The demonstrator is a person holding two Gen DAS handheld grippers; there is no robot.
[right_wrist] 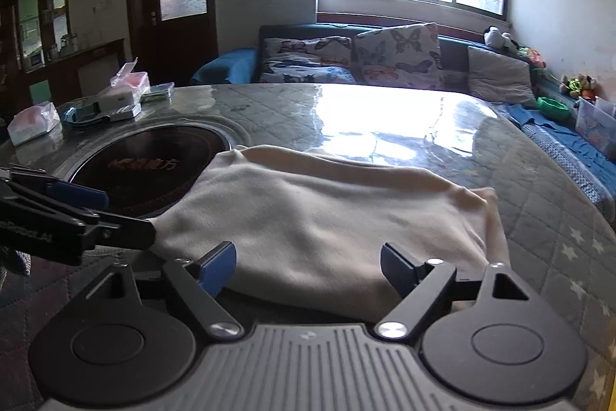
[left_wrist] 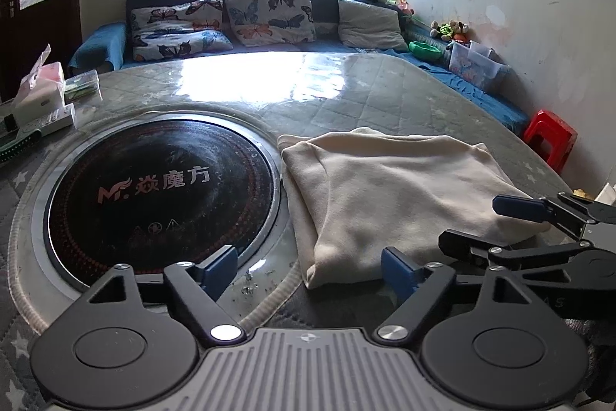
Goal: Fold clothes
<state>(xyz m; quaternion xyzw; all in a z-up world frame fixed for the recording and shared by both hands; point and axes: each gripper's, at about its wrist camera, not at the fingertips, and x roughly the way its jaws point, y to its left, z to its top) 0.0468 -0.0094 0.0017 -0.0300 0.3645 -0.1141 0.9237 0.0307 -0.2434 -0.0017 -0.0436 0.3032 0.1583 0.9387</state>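
A cream garment [left_wrist: 392,187] lies folded into a rough rectangle on the round table, just right of the black induction hob [left_wrist: 161,187]. It also shows in the right wrist view [right_wrist: 327,218]. My left gripper [left_wrist: 308,266] is open and empty, at the garment's near left corner. My right gripper [right_wrist: 308,264] is open and empty, its fingers level with the garment's near edge. Each gripper shows in the other's view: the right one [left_wrist: 512,218] at the garment's near right side, the left one [right_wrist: 107,214] at its near left corner.
The table [left_wrist: 346,91] has a quilted cover under a glossy clear sheet. Tissue packs and small boxes [left_wrist: 42,95] sit at its far left. A blue sofa with butterfly cushions [left_wrist: 269,10] runs behind. A red stool [left_wrist: 550,137] stands at the right.
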